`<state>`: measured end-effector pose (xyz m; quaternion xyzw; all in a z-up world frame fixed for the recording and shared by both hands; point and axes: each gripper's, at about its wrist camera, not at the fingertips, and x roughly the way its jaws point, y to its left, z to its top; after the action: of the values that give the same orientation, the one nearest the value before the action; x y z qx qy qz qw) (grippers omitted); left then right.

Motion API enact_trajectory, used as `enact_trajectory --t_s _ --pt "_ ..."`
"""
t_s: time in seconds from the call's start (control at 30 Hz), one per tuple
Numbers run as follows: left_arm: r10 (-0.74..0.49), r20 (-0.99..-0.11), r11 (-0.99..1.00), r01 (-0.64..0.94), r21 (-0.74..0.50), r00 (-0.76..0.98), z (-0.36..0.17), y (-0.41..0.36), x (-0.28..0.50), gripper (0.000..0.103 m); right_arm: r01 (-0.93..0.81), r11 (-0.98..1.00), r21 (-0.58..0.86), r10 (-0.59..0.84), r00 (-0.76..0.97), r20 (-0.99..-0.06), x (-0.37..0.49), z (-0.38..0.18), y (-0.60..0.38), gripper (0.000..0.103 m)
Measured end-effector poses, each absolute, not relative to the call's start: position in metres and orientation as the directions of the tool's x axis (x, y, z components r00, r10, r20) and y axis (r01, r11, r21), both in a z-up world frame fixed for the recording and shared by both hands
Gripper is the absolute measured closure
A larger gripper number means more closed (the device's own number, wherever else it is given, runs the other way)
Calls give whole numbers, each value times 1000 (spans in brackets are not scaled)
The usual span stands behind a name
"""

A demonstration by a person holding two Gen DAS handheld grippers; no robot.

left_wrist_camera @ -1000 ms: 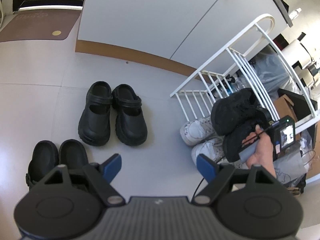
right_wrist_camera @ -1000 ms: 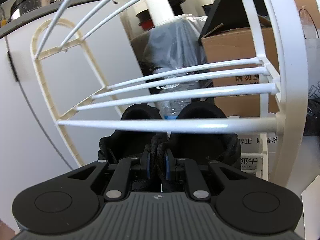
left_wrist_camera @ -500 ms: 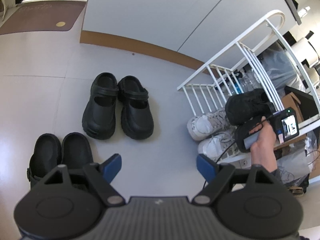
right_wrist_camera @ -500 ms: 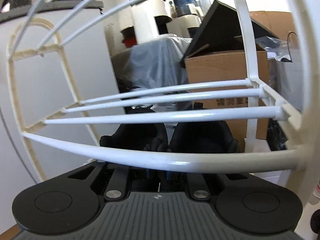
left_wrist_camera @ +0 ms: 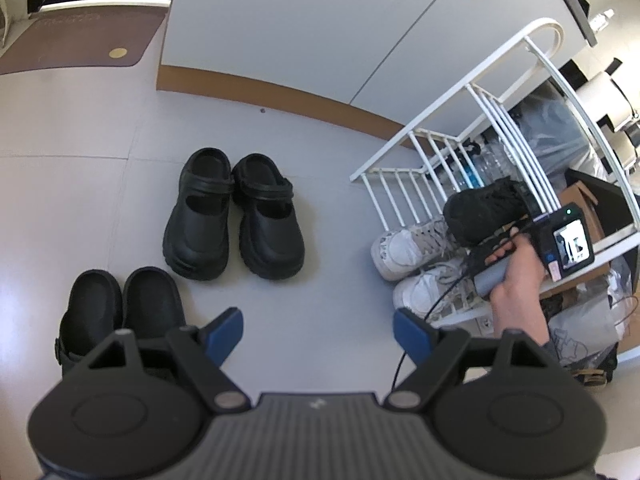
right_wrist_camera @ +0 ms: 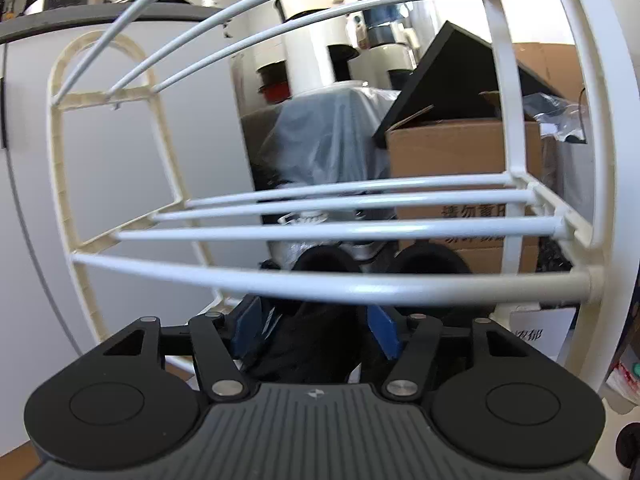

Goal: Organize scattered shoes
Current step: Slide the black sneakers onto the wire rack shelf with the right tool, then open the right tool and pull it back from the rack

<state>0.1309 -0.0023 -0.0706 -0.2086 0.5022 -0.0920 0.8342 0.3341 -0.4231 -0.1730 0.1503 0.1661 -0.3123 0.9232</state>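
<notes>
The left wrist view looks steeply down on the floor from well off the white shoe rack (left_wrist_camera: 516,120), which fills its right side. The right wrist view sits right at that rack, facing only slightly downward between its bars (right_wrist_camera: 340,232). Both views share the rack and the black sneakers (left_wrist_camera: 484,210) on it.

Six black shoes (left_wrist_camera: 198,216), two white sneakers (left_wrist_camera: 408,246), one rack (left_wrist_camera: 516,46).

Bright daylight, fisheye-warped edges, slight blur
</notes>
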Motion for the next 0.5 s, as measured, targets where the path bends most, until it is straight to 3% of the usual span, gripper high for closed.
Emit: enact_trajectory --t_s 0.23,0.5 --pt "-334 -771 904 -48 -426 542 -54 -3 130 19 576 788 220 -433 770 -468 311 -162 -409 37" --pt "-234 -753 916 -119 -382 615 -36 14 129 19 539 808 238 -376 783 -494 266 -110 -384 37"
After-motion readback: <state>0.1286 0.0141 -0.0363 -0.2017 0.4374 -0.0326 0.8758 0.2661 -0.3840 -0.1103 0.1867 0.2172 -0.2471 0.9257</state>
